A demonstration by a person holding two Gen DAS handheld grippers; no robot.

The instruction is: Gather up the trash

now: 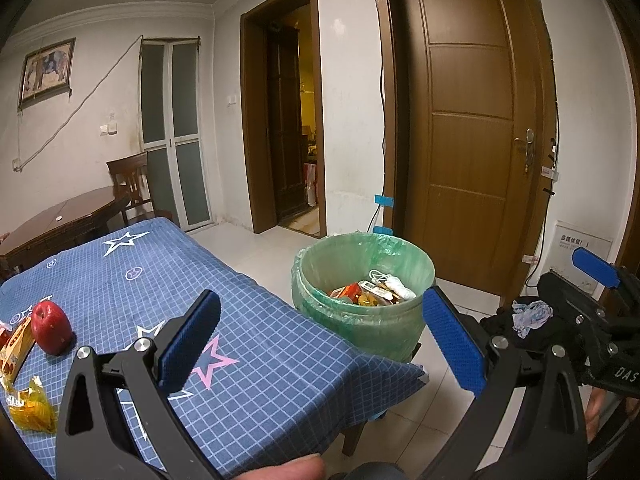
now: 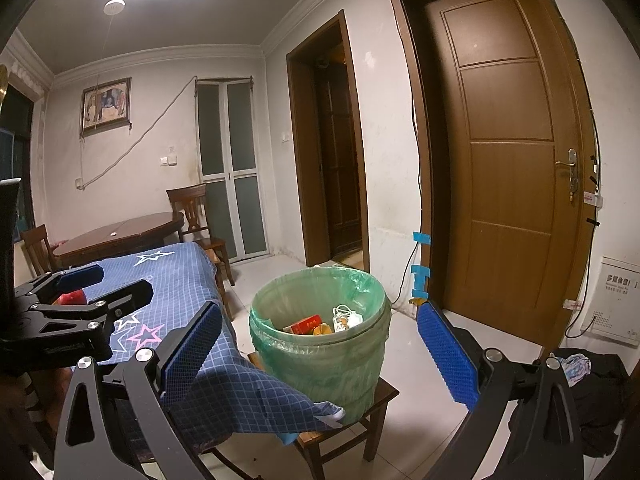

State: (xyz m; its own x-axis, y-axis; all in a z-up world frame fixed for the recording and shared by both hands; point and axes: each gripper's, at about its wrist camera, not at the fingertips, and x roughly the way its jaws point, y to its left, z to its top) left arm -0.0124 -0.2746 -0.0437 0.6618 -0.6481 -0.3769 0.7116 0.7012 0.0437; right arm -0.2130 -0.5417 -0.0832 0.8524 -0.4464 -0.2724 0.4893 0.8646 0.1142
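Holding both my grippers, left (image 1: 320,336) and right (image 2: 318,354), jaws open and empty, facing green-lined trash bucket (image 2: 320,344); yellow crinkled wrapper (image 1: 30,408) waiting on blue checked surface (image 1: 260,344).

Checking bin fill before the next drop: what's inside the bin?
The bin, lined with a green bag, holds a red box, white cord and mixed wrappers. Anything beneath that top layer is hidden.

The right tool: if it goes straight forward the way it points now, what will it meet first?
Most likely the green-lined bin, which sits between the open fingers of the right tool on a small wooden stool. Nothing shows in between, though the depth is hard to judge.
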